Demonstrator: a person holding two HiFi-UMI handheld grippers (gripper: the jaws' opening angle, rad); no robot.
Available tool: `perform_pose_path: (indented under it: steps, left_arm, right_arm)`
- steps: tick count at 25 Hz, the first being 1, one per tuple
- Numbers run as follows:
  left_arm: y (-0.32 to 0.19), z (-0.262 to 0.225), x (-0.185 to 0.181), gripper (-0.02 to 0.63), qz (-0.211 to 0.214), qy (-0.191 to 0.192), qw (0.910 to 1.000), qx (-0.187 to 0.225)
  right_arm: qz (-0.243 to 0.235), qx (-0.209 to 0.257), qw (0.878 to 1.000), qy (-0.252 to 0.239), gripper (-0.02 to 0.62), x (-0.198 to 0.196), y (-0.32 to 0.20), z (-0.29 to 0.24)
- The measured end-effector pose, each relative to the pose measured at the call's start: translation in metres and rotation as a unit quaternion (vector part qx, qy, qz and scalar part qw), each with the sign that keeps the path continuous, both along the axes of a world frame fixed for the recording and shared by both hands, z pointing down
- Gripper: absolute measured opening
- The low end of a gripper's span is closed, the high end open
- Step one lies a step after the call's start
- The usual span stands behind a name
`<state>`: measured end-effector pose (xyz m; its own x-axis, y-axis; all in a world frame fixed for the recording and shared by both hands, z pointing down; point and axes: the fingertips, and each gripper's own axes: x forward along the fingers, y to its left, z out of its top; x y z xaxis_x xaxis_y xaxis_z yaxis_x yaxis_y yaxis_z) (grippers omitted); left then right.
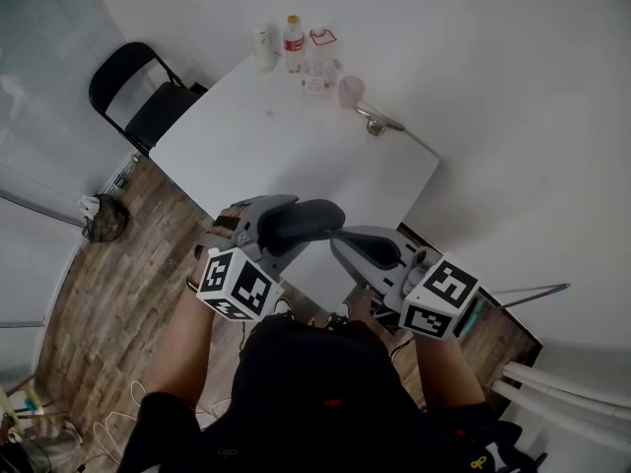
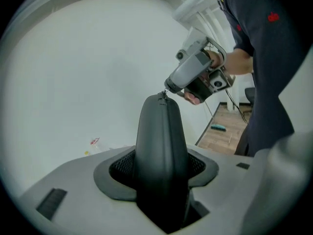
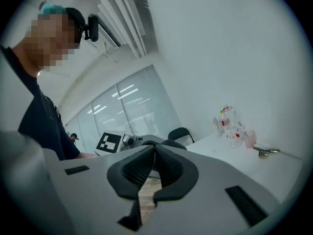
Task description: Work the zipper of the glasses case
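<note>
A dark glasses case [image 1: 308,219] is held in the air in front of the person, above the near edge of the white table [image 1: 296,141]. My left gripper [image 1: 281,223] is shut on it, and in the left gripper view the case [image 2: 161,136] stands up between the jaws with its zipper pull [image 2: 163,96] at the top end. My right gripper [image 1: 341,238] comes in from the right with its jaws shut. Its tip [image 2: 167,87] sits right on the pull. In the right gripper view the pads [image 3: 146,168] meet in front of the case [image 3: 168,144], so the pull is hidden.
At the table's far end stand bottles [image 1: 293,39], a pink cup [image 1: 351,91] and a metal object [image 1: 375,121]. A black folding chair [image 1: 138,92] is at the table's left. Wooden floor [image 1: 118,274] lies below, with cables near the person's feet.
</note>
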<state>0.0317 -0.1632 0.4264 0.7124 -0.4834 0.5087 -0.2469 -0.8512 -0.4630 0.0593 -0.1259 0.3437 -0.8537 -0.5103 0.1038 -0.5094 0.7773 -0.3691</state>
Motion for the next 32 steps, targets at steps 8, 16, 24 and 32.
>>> perform_pose_path:
  steps: [8, 16, 24, 32]
  left_arm:
    - [-0.013, -0.047, -0.021, 0.262, -0.073, 0.309, 0.9350, -0.157]
    - [-0.024, -0.103, -0.079, 0.262, -0.155, 0.439, 0.8764, -0.121]
    - [-0.023, -0.132, -0.133, 0.262, -0.208, 0.507, 0.8326, -0.084]
    - [-0.022, -0.120, -0.143, 0.262, -0.227, 0.508, 0.8269, -0.083]
  right_arm:
    - [0.078, 0.086, 0.993, -0.010, 0.021, 0.043, -0.015, -0.018]
    - [0.239, 0.134, 0.961, 0.034, 0.020, 0.115, -0.041, -0.012]
    - [0.293, 0.127, 0.948, 0.021, 0.018, 0.158, -0.048, -0.020]
    - [0.280, 0.131, 0.951, 0.025, 0.018, 0.154, -0.047, -0.022]
